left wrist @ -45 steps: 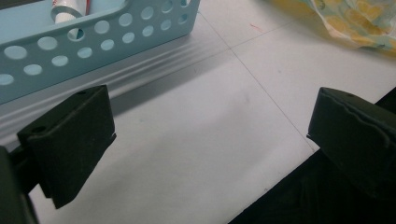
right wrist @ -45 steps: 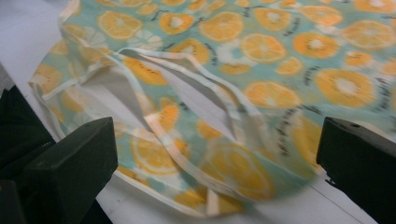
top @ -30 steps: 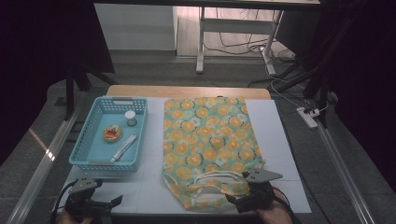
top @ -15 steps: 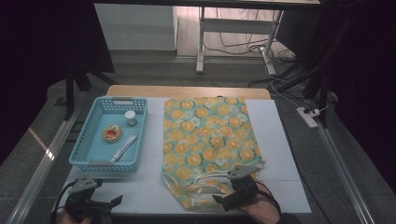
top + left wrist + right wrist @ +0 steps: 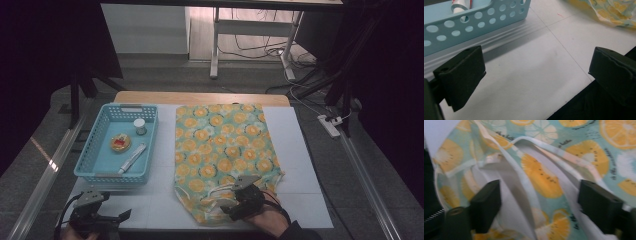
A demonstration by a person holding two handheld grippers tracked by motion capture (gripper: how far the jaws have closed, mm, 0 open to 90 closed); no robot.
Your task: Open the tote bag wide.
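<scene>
Orange-slice printed cloth bag (image 5: pixel 222 150) lies flat on the white surface (image 5: pixel 300 165), its white handles (image 5: pixel 529 177) at the near end. From above, the right tongs (image 5: pixel 235 209) sit over that end; their own camera shows the jaws wide apart, just closing, a handle strap between them, not pinched. Small dark script on the fabric is too blurred to read. Left tongs (image 5: pixel 534 75) gape empty beside the blue basket (image 5: pixel 474 20).
</scene>
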